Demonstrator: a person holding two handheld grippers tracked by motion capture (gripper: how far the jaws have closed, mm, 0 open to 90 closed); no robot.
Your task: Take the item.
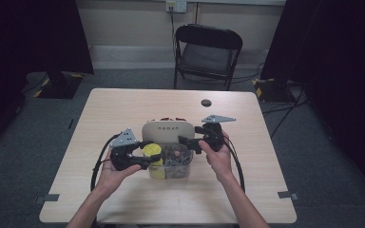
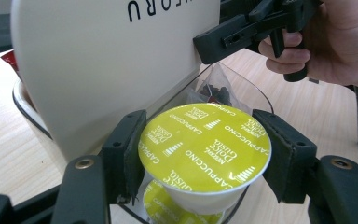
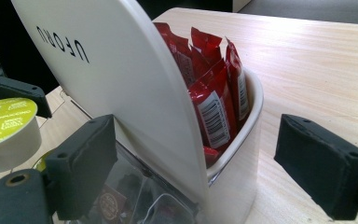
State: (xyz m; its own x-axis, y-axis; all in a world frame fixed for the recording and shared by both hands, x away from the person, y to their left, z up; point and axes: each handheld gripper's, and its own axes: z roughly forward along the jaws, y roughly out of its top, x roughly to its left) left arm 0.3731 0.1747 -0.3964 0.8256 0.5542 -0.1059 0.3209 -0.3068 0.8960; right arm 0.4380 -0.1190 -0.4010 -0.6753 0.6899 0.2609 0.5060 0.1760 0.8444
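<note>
Forearms come in from the near edge of the tabletop (image 1: 123, 199), each hand carrying a gripper toward a compartmented organiser box (image 1: 167, 156) at the tabletop's middle. At the box's left end, the left gripper (image 1: 148, 154) is clamped on a yellow-green cappuccino capsule (image 2: 204, 147): both black pads press the rim of its foil lid from opposite sides, and the capsule hangs level just above the box's clear near compartment (image 2: 242, 91). A second capsule (image 2: 163, 205) with the same lid lies below it inside that compartment. Small dark packets lie in the clear compartment just beside the capsules, toward the right gripper.

At the box's right end, the right gripper (image 1: 187, 141) has its jaws well apart, one on each side of the box's raised cream lid (image 3: 121, 88); the left pad lies against or just beside the lid's face, and the right pad stands clear of the box's outer wall. Behind the lid, the box's cream rear compartment (image 3: 254, 100) holds upright red sachets (image 3: 214, 98) with barcodes.

Beyond the box, a dark round grommet (image 1: 206, 102) sits in the tabletop near its far edge. Farther still, a black folding chair (image 1: 206, 52) stands on the floor behind the tabletop.
</note>
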